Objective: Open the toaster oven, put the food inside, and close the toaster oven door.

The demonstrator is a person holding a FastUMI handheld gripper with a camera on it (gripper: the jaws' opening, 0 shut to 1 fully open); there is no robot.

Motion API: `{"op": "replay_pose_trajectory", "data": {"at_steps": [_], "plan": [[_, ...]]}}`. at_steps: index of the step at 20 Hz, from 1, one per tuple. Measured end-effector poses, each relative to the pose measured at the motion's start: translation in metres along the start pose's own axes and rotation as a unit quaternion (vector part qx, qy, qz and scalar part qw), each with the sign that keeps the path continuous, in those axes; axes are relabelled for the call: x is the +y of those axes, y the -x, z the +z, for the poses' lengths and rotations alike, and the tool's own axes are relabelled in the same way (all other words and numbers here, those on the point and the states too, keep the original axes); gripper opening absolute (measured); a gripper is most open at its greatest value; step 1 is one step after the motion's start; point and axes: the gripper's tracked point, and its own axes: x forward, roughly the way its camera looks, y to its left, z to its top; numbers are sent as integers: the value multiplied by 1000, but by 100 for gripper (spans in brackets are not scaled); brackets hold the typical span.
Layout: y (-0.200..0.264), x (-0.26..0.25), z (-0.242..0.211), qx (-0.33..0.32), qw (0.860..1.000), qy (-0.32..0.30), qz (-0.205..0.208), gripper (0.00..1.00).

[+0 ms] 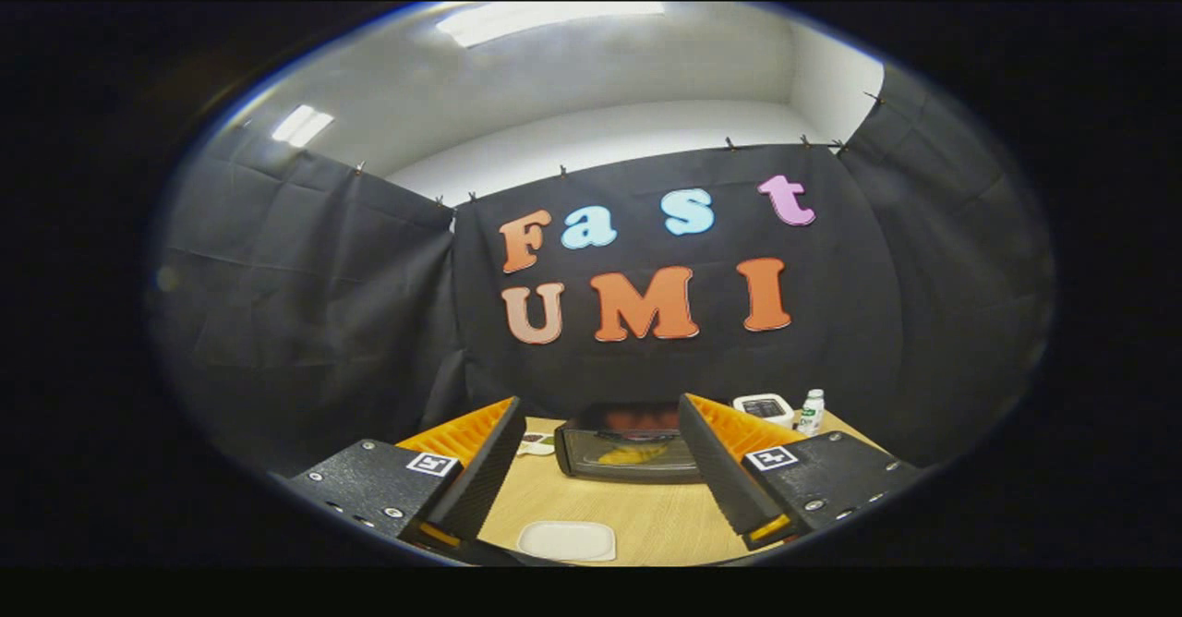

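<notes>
The gripper (600,432) hangs above a light wooden table (646,515) with its two fingers spread wide and nothing between them, and close beneath them, between their bases, lies a flat white plate (567,540) with rounded corners and nothing on it. Farther along the table, framed between the fingertips, stands the black toaster oven (628,451) with its glass door up and shut, and something yellow, the food (633,454), shows dimly through the glass. Just right of the oven are a white box-shaped device (764,407) and a small bottle (812,411), while a small flat item (536,441) that I cannot make out lies to its left.
</notes>
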Motion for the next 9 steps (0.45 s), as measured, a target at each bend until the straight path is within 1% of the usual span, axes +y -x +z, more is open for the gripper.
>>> {"op": "replay_pose_trajectory", "data": {"at_steps": [9], "plan": [[0,-7,2,-8,1000,1,-5,97]]}}
